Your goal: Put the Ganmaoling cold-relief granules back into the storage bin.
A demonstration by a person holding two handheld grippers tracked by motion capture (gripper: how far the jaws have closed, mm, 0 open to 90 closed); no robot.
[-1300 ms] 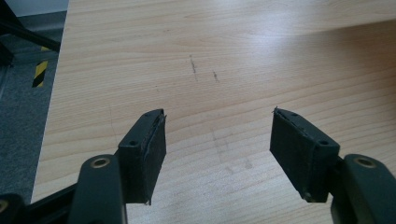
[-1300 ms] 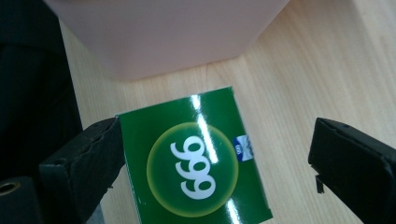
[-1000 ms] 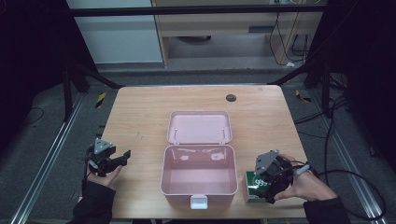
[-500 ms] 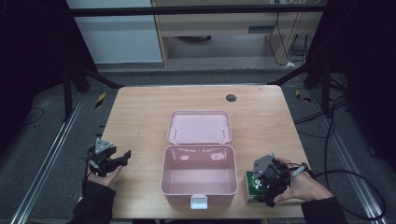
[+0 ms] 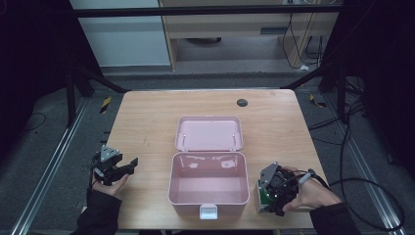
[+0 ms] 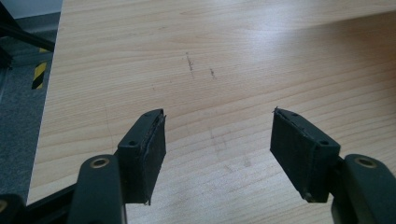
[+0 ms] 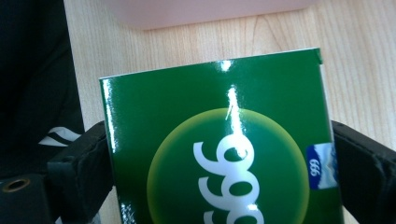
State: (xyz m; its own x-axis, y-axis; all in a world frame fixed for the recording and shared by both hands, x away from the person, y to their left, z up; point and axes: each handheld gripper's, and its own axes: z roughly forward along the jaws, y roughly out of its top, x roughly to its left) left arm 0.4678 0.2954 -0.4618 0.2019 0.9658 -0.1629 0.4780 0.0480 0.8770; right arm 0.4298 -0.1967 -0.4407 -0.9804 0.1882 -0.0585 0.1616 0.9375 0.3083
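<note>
— Down at the near right corner of the table (image 5: 147, 117)?
— Right hand (image 5: 313, 193) there, wrapped round the right gripper (image 5: 270, 195), forearm coming in from the bottom edge. Pointing left, toward the pink box (image 5: 208, 183).
— Holding anything?
— Yes. Jaws pressed on both sides of a green box (image 7: 219, 154). Squeezed tight, one black jaw on each side in the right gripper view. Shiny green card, with a yellow-green circle and big white curly numbers on the face.
— Which way up?
— Numbers upside down in that view, so its top end toward the camera. Standing up on the table by the look of the high view, just beside the pink box's right wall. Touching it or not, cannot tell.
— And at the near left?
— Left hand (image 5: 110, 178) at the table's left edge, holding the left gripper (image 5: 128, 165). Pointing right, toward the pink box but well apart from it. Jaws spread wide, nothing between, just bare wood under them.
— Now the middle?
— Pink box, wide open, long side running left to right. White latch (image 5: 208, 211) on the near wall. Lid (image 5: 209, 133) flipped back flat behind it.
— Farther back?
— A small dark round spot (image 5: 242, 102) near the far edge of the table. Beyond that, grey floor and cables (image 5: 352, 122) at the right.
</note>
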